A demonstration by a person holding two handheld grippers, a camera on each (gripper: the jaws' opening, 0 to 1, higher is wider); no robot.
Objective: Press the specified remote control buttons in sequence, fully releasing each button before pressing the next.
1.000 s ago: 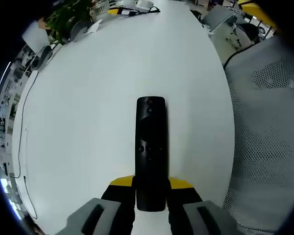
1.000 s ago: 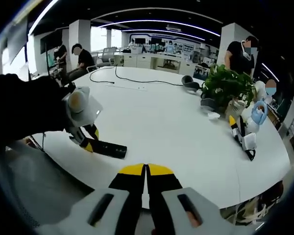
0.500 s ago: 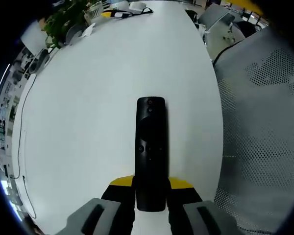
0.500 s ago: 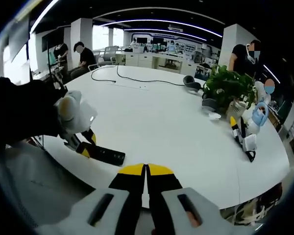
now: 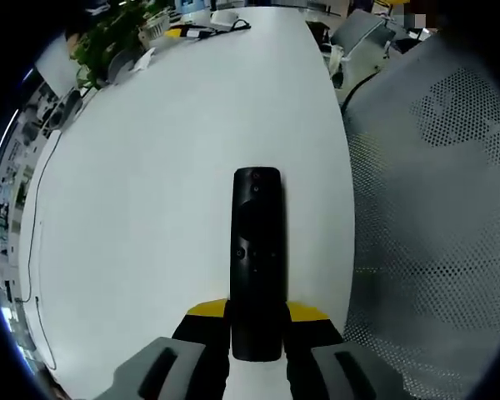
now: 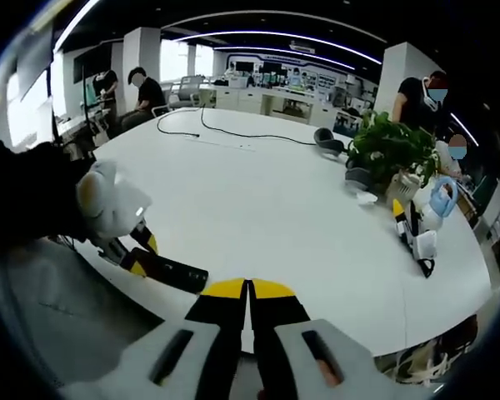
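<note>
Left gripper [image 5: 257,327] clamps your slim black plastic remote [image 5: 257,250]; right gripper [image 6: 247,302] sits closed, empty. Pressing off-centre risks twisting it loose.

The left gripper [image 5: 257,321] has its yellow-tipped jaws clamped on the near end of the remote [image 5: 257,250], one jaw at each long side, holding it pointing straight ahead. In the right gripper view it [image 6: 137,254] comes in from the left, carried by a dark-sleeved arm [image 6: 25,200]. The right gripper [image 6: 247,304] is held level, its jaws pressed together with nothing between them.
</note>
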